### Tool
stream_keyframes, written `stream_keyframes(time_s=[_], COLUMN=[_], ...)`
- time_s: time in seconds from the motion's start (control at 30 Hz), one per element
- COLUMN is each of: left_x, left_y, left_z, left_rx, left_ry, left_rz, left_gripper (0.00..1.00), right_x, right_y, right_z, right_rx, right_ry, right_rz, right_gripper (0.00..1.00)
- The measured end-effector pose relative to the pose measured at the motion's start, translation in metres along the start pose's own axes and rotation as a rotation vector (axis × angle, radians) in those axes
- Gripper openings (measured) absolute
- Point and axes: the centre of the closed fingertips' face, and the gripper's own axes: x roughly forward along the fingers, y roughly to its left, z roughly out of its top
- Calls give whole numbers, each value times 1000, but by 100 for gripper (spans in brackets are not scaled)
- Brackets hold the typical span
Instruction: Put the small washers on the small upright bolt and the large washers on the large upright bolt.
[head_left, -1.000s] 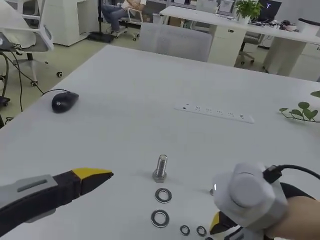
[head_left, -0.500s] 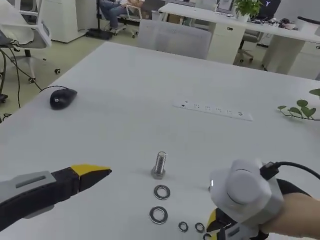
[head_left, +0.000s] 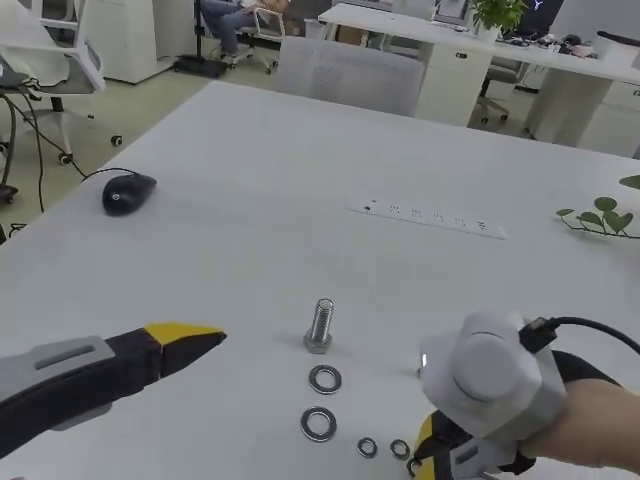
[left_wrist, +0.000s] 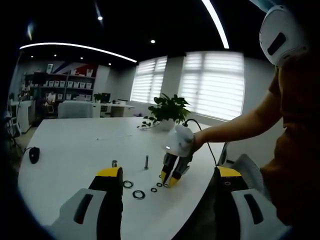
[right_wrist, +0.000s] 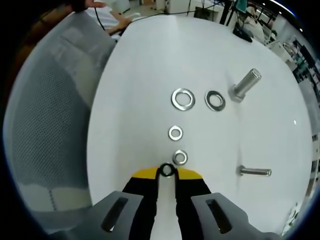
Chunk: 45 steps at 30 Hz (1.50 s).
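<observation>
The large bolt (head_left: 320, 325) stands upright mid-table, with two large washers (head_left: 324, 379) (head_left: 318, 424) lying flat in front of it. Two small washers (head_left: 367, 447) (head_left: 400, 449) lie to their right. My right gripper (right_wrist: 167, 172) is down at the table with its yellow tips closed on a third small washer (right_wrist: 167, 170). The thin small bolt (right_wrist: 255, 172) stands to its right. The left gripper (left_wrist: 169, 174) hovers wide open and holds nothing; its yellow-tipped finger (head_left: 185, 340) reaches in left of the large bolt.
A black mouse (head_left: 128, 191) lies at the far left of the white table (head_left: 250, 220). A white power strip (head_left: 425, 220) lies beyond the bolts, and a plant sprig (head_left: 600, 222) is at the right edge. Office chairs and desks stand behind.
My right gripper has sunk a little lower and nearer the table's front edge by the small washers. The left gripper has hardly moved.
</observation>
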Motion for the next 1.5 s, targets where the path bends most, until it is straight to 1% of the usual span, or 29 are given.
stream_keyframes(time_s=[0.07, 0.13, 0.2, 0.23, 0.3, 0.37, 0.43, 0.53, 0.73, 0.9, 0.97, 1.0, 1.1, 1.2, 1.5], left_x=[0, 1, 1, 1, 1, 1, 3, 5, 6, 6, 6, 7, 7, 6, 6], left_y=[0, 0, -1, -1, -1, -1, -2, -3, -5, -3, -3, -4, -4, -4, -2], left_z=[-1, -1, 0, 0, -1, -1, -1, 0, 0, -2, -2, -2, -2, -1, -5], left_rx=[2, 2, 5, 4, 4, 4, 5, 7, 11, 8, 8, 6, 5, 3, -8], left_ry=[5, 9, 6, 7, 10, 10, 9, 9, 16, 24, 24, 23, 26, 23, 32], left_rz=[-1, -2, -2, -3, -4, -7, -10, -16, -22, -18, -18, -19, -18, -17, -12], left_gripper=[74, 74, 74, 74, 74, 74, 74, 74, 74, 74, 74, 74, 74, 74, 74], right_x=[-1, -3, -11, -18, -24, -39, -48, -62, -78, -90, -91, -91, -86, -81, -68], right_y=[0, -2, -3, -5, -7, -17, -24, -39, -61, -86, -94, -96, -102, -104, -105], right_z=[0, -4, -3, -2, -2, -1, 0, 1, -1, 4, 8, 8, 10, 11, 8], right_rx=[9, 0, 14, 20, 15, 5, 14, 16, 6, -10, -10, -10, -12, -13, -16], right_ry=[-10, 11, -9, -15, -13, -16, -26, -33, -16, -4, -3, -2, 15, 25, 50], right_rz=[0, -13, -11, -16, -26, -56, -66, -96, -132, -163, -168, -168, -162, -151, -124], right_gripper=[12, 12, 12, 12, 12, 12, 12, 12, 12, 12, 12, 12, 12, 12, 12])
